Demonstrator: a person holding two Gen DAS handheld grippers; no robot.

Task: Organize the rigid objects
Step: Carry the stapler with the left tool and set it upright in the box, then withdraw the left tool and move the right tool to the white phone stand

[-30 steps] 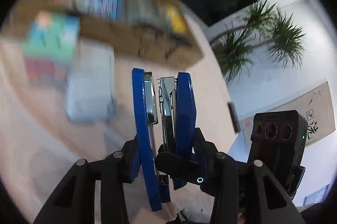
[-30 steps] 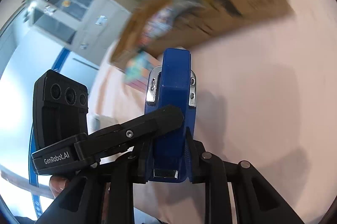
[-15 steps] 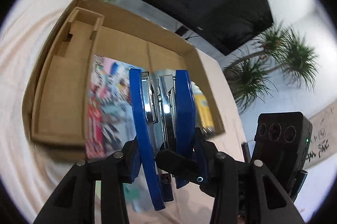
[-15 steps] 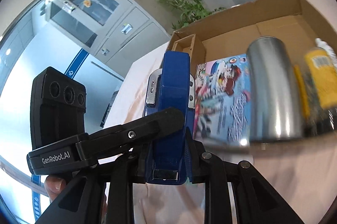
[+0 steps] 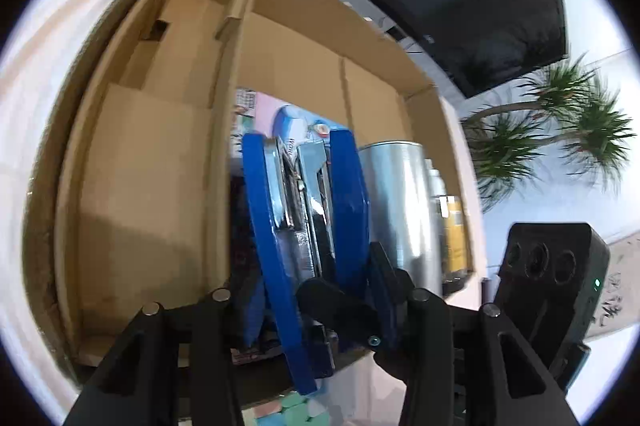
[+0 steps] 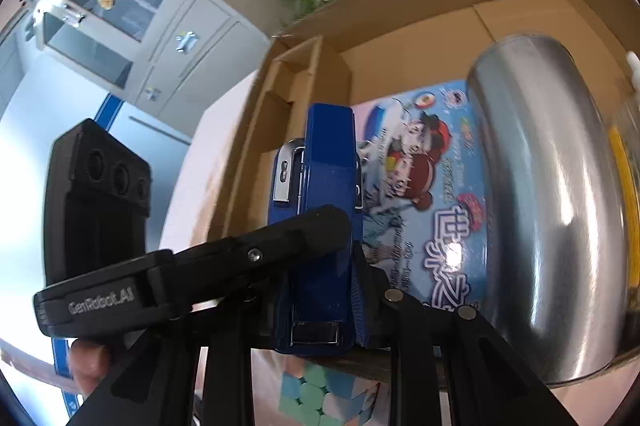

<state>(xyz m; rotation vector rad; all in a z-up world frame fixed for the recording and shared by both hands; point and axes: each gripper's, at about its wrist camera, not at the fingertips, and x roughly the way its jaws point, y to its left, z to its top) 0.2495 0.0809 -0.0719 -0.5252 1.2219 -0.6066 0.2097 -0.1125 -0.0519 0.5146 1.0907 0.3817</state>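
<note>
One blue stapler [image 5: 308,234] gripped by both grippers; one steel tumbler [image 6: 552,193] boxed

Pale pink table surface [image 5: 60,37] carries an open brown cardboard box [image 5: 152,161]. Just outside the box's near wall, a pastel-coloured puzzle cube [image 6: 316,400] with green and pink tiles lies on the table, partly hidden.

A blue stapler [image 5: 308,226] with chrome metal parts hangs over the open cardboard box [image 5: 152,161], its jaws slightly parted. Inside the box lie a colourful cartoon book [image 6: 424,185], a steel cylinder [image 6: 548,193] and a yellow-labelled bottle [image 5: 454,226] on the right.
</note>
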